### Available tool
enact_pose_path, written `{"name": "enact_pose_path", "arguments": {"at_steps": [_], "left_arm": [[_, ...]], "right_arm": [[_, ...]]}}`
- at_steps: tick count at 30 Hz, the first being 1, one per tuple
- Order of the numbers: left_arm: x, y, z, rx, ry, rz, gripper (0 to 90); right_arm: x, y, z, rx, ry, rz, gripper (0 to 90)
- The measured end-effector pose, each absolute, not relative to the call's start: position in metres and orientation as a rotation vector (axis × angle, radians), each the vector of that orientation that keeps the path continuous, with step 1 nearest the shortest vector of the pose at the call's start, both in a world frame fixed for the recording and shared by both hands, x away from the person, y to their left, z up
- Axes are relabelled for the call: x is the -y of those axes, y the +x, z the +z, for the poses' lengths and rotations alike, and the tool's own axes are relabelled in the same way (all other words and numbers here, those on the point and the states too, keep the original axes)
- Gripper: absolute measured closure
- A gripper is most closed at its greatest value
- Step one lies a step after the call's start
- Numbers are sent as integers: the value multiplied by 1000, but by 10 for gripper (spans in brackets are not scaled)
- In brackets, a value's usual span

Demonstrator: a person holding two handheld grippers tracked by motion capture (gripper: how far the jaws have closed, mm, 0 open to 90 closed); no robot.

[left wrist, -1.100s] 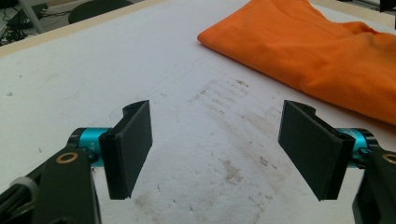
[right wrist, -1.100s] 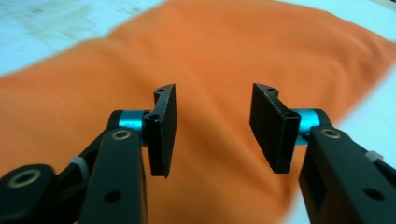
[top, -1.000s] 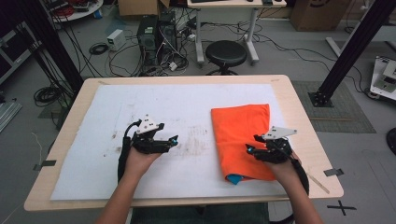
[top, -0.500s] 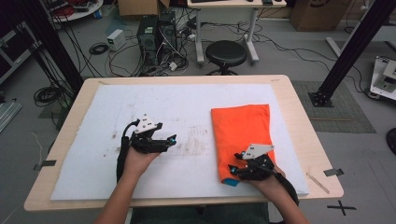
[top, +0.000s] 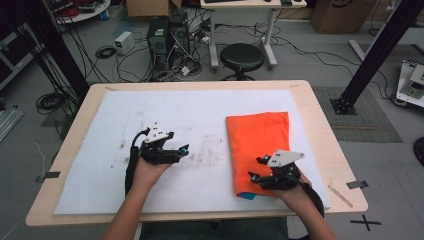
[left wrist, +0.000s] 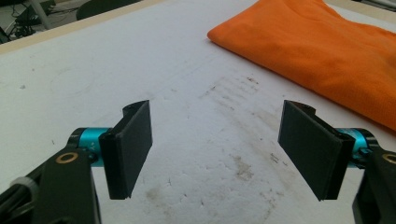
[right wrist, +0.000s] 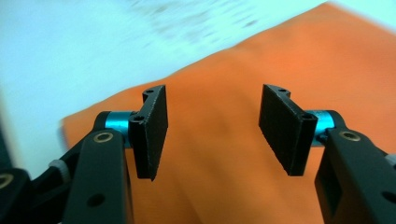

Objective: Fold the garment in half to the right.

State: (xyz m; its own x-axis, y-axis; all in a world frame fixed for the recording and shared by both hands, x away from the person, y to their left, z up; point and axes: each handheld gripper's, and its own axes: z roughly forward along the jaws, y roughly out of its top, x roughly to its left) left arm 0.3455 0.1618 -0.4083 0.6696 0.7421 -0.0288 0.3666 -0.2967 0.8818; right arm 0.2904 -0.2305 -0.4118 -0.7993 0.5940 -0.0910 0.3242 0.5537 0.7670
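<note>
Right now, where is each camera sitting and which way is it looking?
High view: above the person's side, facing forward and down on the table; shows both forearms, the left tool and the right tool.
Left gripper view: rides the left tool, looks across the white mat; its open jaws show.
Right gripper view: rides the right tool, looks down at the orange cloth; open jaws show.
All three share the orange cloth.

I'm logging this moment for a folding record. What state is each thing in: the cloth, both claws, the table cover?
Orange cloth: folded into a rectangle, lying flat.
Left claw: open, empty, over the bare cover.
Right claw: open, empty, over the cloth's near end.
White table cover: spread flat, stained near the middle.
</note>
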Motion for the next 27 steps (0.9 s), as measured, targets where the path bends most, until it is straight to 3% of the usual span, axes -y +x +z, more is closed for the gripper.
{"name": "enact_pose_path", "arguments": {"at_steps": [11, 27], "left_arm": [[-166, 347, -407, -875, 1895, 494, 261], [-184, 356, -402, -890, 1888, 512, 257]], "right_arm": [[276, 336, -384, -2264, 945, 1081, 382], [287, 374, -369, -2159, 1070, 1170, 283]]}}
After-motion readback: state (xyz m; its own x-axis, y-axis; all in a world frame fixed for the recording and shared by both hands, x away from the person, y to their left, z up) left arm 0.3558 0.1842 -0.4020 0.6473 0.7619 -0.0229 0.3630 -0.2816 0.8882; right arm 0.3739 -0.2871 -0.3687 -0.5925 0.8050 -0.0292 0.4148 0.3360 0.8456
